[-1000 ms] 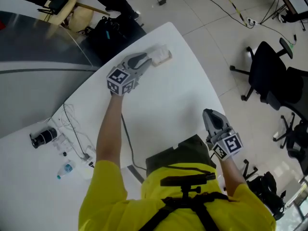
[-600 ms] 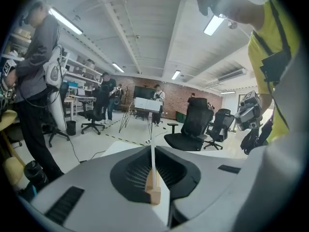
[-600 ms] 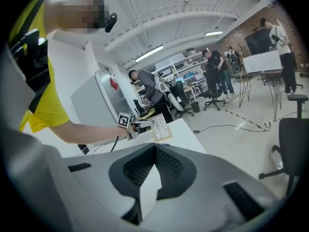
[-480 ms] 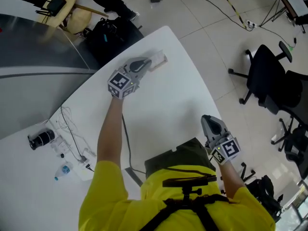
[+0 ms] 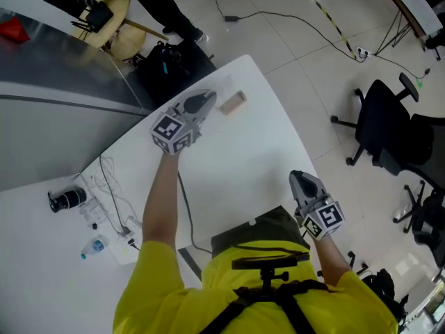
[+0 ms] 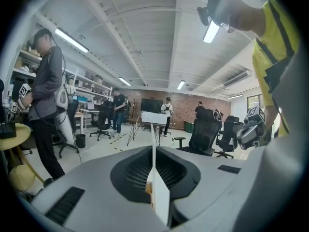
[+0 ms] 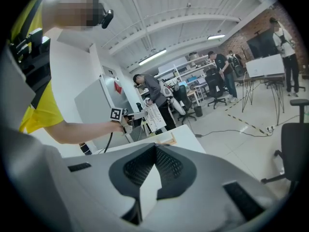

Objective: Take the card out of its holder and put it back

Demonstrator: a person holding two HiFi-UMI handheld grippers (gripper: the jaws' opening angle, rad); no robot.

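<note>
Left gripper (image 5: 206,101) is out over the far corner of the white surface (image 5: 257,152), arm stretched. In the left gripper view its fingers (image 6: 91,190) are pressed together on the card (image 6: 159,199), which shows edge-on as a thin white sheet standing up between them, with a sliver of tan at the pinch. The right gripper view looks across at the same card (image 7: 153,116): it is flat-faced, has printed lines, and is held up clear of the surface at a tilt. The holder (image 5: 233,103), a small tan wooden block, lies on the surface just beside the left fingertips without touching them, and no card is in it. In the right gripper view the holder (image 7: 166,139) sits below and to the right of the raised card. Right gripper (image 5: 301,178) is at the near edge of the surface, well apart from the holder. Its fingers (image 7: 207,187) meet at the tips with nothing between them, only white surface showing through the gap behind. At the left end of the surface are loose cables (image 5: 108,186), a black cylindrical object (image 5: 66,199) and a small bottle (image 5: 94,245). A black office chair (image 5: 386,120) stands on the floor to the right.
</note>
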